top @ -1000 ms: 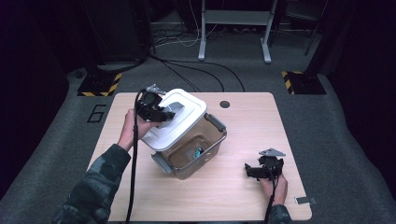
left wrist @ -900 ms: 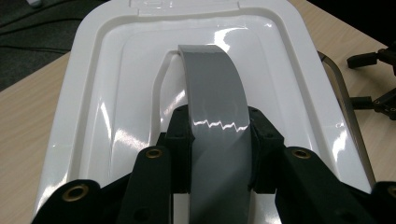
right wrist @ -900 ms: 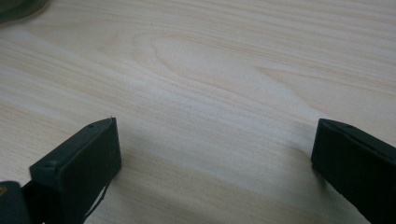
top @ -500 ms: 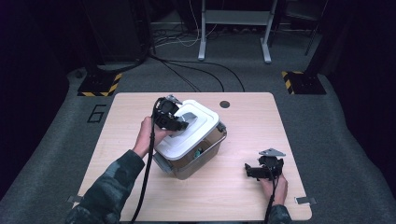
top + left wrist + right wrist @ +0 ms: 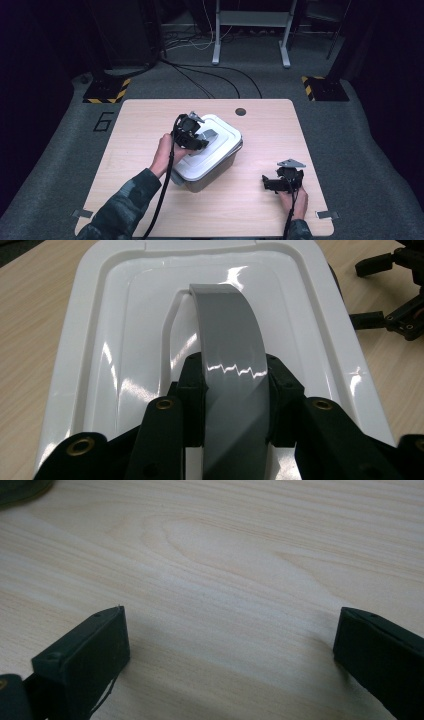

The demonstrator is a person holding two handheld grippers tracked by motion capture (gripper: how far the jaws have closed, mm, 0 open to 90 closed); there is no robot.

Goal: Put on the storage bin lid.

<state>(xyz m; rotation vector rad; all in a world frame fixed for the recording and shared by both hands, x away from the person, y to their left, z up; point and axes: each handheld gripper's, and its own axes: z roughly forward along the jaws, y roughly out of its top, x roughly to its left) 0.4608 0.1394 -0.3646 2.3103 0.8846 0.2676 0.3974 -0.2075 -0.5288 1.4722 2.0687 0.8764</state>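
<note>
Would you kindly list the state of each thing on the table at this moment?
Lid: sitting on the box, handle raised.
Handle: clamped between the left gripper's jaws.
Box: covered, upright on the table.
Left gripper: shut on the handle.
Right gripper: open, holding nothing, low over the table.

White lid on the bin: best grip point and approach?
Grip the grey arched handle at the centre of the white lid, coming from above with the jaws across its width. It stands raised off the flat lid, and the left gripper is shut on it that way.
</note>
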